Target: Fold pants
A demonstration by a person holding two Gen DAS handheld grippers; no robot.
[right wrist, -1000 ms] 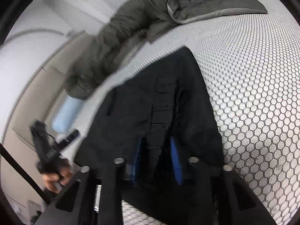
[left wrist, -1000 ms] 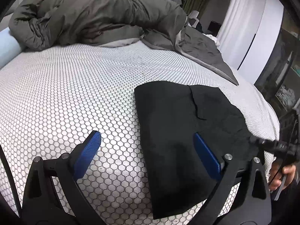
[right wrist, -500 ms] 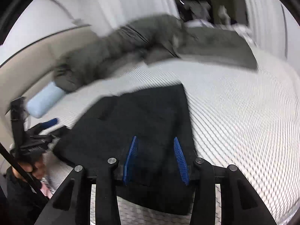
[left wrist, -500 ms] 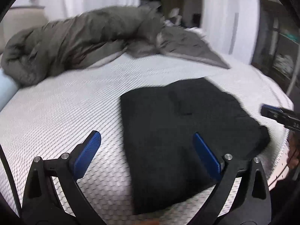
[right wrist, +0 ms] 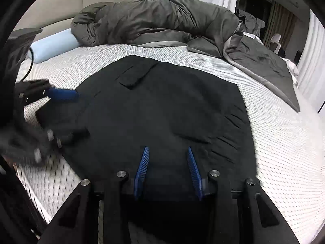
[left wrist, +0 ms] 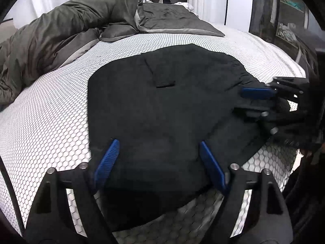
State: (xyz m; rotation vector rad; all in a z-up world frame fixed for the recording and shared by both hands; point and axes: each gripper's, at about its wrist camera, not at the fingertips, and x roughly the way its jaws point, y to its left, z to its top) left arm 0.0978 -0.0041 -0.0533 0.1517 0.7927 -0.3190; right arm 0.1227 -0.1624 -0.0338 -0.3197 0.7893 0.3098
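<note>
Black pants (left wrist: 162, 105) are lying folded into a flat, roughly rectangular stack on the bed (left wrist: 50, 109), near its front edge, on a white sheet printed with a honeycomb pattern. A pocket flap is showing on the top layer in both views. A grey duvet (left wrist: 67, 30) is bunched along the far edge of the bed, well apart from the pants, and a pale blue bolster (right wrist: 54, 44) is lying at the far left corner in the right wrist view.

The left gripper (left wrist: 159, 158) is hovering over the near part of the pants, its jaws standing wide apart after having just been closing somewhat. Fabric is lying below and between its blue pads (left wrist: 107, 158), but they are not pressing on it. The same gripper is appearing, blurred, at the left edge of the right wrist view, one blue pad reaching the side edge of the pants.

The right gripper (right wrist: 167, 167) is hovering over the near edge of the pants, its jaws partly apart; they have been opening within the last second and have just narrowed slightly. Cloth is showing between its fingers (right wrist: 142, 168), unclamped. In the left wrist view it is entering from the right edge, over the pants' right side.
</note>
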